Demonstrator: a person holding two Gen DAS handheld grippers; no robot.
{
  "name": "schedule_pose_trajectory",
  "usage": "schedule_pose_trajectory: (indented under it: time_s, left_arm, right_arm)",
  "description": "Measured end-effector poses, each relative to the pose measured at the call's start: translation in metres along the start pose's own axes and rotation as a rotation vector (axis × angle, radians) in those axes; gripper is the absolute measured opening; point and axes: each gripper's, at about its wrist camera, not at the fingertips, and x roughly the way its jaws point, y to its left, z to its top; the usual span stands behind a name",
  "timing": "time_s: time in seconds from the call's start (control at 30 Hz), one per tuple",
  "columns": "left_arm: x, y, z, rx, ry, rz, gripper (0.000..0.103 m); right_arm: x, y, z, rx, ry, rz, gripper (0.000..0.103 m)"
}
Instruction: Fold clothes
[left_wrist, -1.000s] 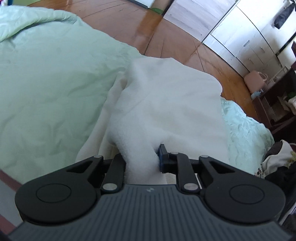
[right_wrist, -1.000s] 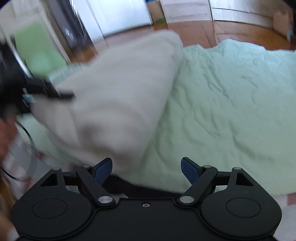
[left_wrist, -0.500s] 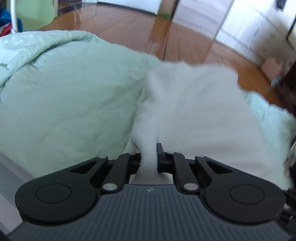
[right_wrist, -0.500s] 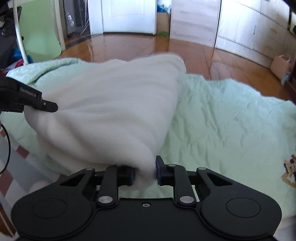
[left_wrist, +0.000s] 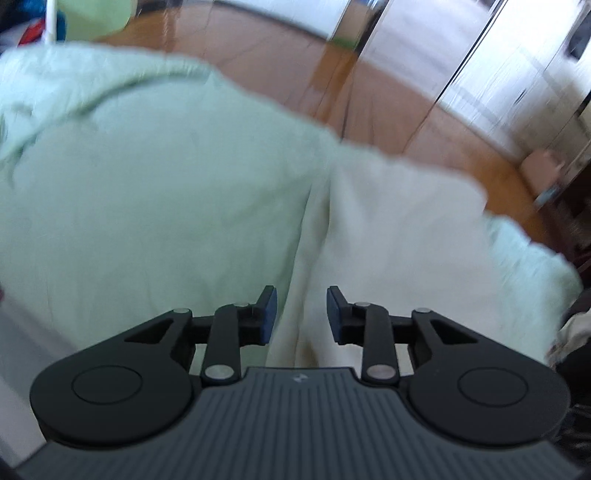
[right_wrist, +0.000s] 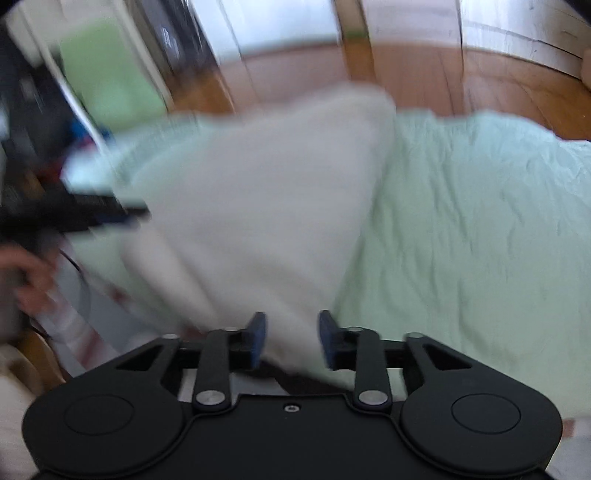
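A white fleece garment (left_wrist: 399, 236) lies folded on a pale green quilt (left_wrist: 147, 206). My left gripper (left_wrist: 301, 314) is open, its jaws apart on either side of the garment's near edge. In the right wrist view the same garment (right_wrist: 266, 221) lies as a thick white heap on the quilt (right_wrist: 480, 229). My right gripper (right_wrist: 290, 341) is open, its jaws apart around the garment's near corner. The left gripper (right_wrist: 92, 214) shows as a dark blur at the garment's left edge. Both views are motion-blurred.
Wooden floor (left_wrist: 369, 99) lies beyond the bed, with white cabinets (left_wrist: 517, 74) at the back right. A green board (right_wrist: 107, 74) and dark clutter stand at the left of the right wrist view. The person's hand (right_wrist: 26, 273) is at the far left.
Both grippers were shut on the white garment half a second ago; both have now opened and let it go. The garment has settled onto the quilt. Both cameras are moving.
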Motion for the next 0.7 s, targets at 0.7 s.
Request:
schedule_pose_trajectory:
  time_s: [0.7]
  left_arm:
    - [0.157, -0.031, 0.072, 0.179, 0.128, 0.235, 0.069]
  right_arm:
    - [0.215, -0.060, 0.188, -0.085, -0.131, -0.436, 0.048]
